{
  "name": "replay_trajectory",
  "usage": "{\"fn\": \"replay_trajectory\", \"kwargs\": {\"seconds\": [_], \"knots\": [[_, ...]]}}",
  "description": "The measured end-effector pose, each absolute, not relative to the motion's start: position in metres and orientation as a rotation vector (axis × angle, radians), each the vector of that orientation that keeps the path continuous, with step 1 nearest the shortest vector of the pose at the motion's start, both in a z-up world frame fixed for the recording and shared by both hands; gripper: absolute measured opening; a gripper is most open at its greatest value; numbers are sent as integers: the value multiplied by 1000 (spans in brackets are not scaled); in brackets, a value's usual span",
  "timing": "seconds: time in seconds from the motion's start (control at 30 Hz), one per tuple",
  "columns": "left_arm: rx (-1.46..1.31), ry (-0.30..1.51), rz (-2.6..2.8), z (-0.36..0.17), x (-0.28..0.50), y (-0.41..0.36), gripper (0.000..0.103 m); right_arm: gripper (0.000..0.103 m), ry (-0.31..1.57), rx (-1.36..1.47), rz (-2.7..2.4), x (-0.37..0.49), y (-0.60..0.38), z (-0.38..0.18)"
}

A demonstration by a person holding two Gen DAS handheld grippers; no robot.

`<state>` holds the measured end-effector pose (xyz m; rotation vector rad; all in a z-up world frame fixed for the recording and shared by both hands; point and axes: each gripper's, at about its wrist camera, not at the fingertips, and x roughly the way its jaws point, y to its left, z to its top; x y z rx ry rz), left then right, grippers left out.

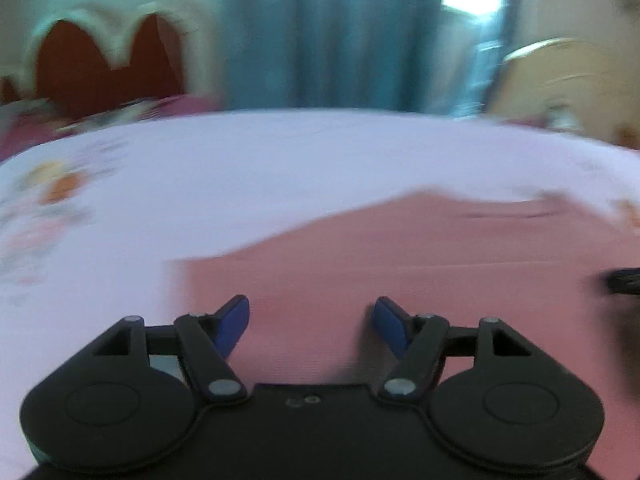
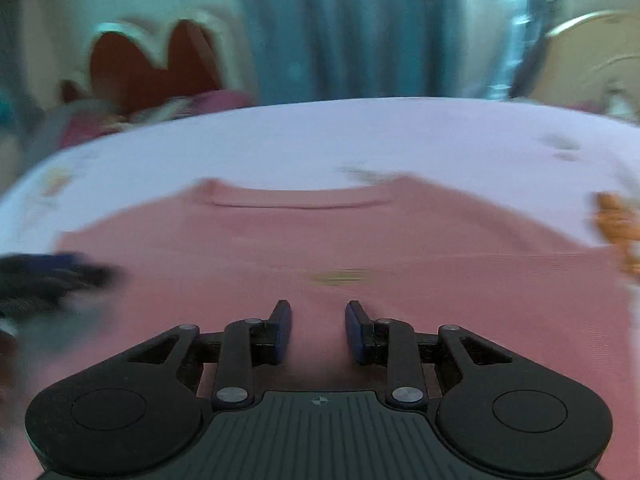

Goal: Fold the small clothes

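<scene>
A: Item 1?
B: Pink top, spread flat on a pale floral bedsheet, neckline at the far side.
A: Grippers?
B: 2. Left gripper over the top's left part, jaws spread wide, holding nothing. Right gripper above its middle, jaws parted, nothing between.

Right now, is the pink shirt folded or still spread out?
Spread out. In the right wrist view the pink shirt lies flat on the bedsheet, neckline and both shoulders showing, no fold visible.
</scene>
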<state>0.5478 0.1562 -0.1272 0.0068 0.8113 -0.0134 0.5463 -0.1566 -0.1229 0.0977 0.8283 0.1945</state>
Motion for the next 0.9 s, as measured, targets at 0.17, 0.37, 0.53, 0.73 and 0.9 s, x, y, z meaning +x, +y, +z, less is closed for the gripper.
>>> {"fn": "replay_trajectory", "kwargs": {"seconds": [0.17, 0.37, 0.53, 0.73, 0.9], "knots": [[-70, 801, -31, -118, 557, 183, 69, 27, 829, 85, 210, 547, -148, -120], [-78, 797, -66, -120, 537, 161, 76, 32, 850, 64, 277, 549, -106, -123], [-120, 745, -93, -127, 480, 161, 77, 42, 833, -29, 282, 513, -104, -123], [-93, 699, -115, -126, 422, 164, 77, 42, 795, -45, 309, 441, -126, -116], [-115, 717, -140, -121, 424, 167, 77, 42, 752, 79, 172, 452, -160, -102]]}}
